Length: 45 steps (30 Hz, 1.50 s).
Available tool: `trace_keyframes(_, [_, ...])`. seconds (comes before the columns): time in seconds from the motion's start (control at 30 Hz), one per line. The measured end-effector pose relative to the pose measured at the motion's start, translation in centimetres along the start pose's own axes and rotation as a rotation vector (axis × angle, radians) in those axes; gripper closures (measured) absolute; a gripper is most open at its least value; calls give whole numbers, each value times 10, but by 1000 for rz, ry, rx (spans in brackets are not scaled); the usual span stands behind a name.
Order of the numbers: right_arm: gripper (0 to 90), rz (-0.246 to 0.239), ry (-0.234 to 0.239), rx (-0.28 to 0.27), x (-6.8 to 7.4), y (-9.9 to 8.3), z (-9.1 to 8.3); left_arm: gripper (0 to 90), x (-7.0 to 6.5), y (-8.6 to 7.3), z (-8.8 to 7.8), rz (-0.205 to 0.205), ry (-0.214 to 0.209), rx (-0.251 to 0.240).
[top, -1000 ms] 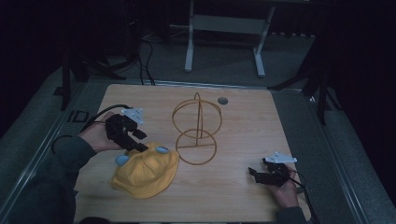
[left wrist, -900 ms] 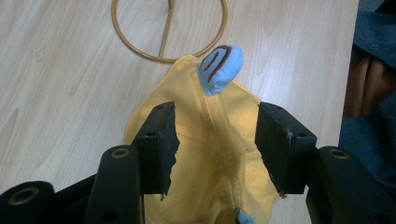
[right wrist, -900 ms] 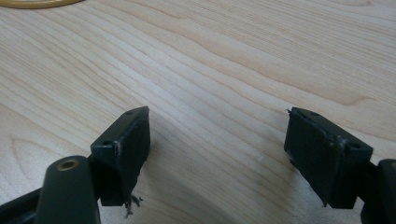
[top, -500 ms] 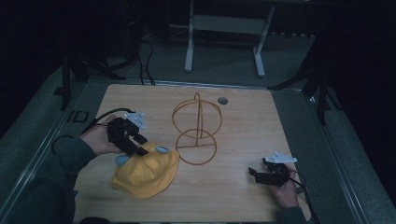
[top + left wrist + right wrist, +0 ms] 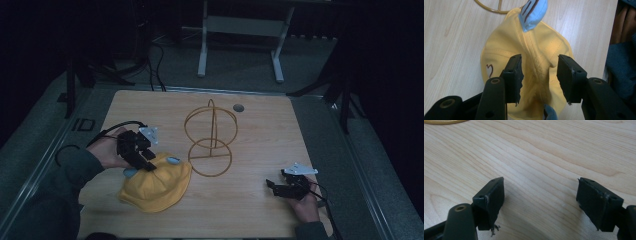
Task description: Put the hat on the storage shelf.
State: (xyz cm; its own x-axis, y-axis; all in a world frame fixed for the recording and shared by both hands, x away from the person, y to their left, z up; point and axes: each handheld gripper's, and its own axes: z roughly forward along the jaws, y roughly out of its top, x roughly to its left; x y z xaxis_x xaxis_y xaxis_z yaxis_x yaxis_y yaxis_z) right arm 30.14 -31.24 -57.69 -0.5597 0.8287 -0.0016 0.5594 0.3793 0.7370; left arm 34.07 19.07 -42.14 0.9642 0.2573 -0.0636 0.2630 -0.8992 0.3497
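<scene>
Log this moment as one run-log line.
left tool: closing around yellow fabric cap, not yet gripped | right tool: open over wooden table

Both grippers are black: the left gripper (image 5: 136, 150) and the right gripper (image 5: 290, 186) each carry a pale grey three-cornered plate on top and trail a black cable. Their fingers (image 5: 514, 75) are flat rectangular blocks with small screw holes and frayed pad edges. The person wears dark grey-green sleeves (image 5: 65, 182).

"ID" is marked beside the table (image 5: 150, 107).
</scene>
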Motion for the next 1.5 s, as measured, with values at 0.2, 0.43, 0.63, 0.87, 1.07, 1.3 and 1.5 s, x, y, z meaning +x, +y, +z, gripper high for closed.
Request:
trace_keyframes(0.2, [222,2,-1,0,0,0,0,579,0,0,7,-2,-3,49])
trace_keyframes(0.43, [222,3,-1,0,0,0,0,743,-1,1,12,16,2,94])
trace_keyframes(0.63, [222,3,-1,0,0,0,0,832,0,0,8,22,29,113])
trace_keyframes(0.87, [222,2,-1,0,0,0,0,841,3,-2,-1,3,57,108])
trace_keyframes(1.07, [222,0,-1,-1,0,0,0,842,6,-4,-7,-10,66,100])
trace_keyframes(1.3, [222,-1,-1,-2,0,0,0,842,10,-6,-15,-28,82,100])
trace_keyframes(1.5, [222,-2,-1,-1,0,0,0,841,14,-9,-24,-43,96,84])
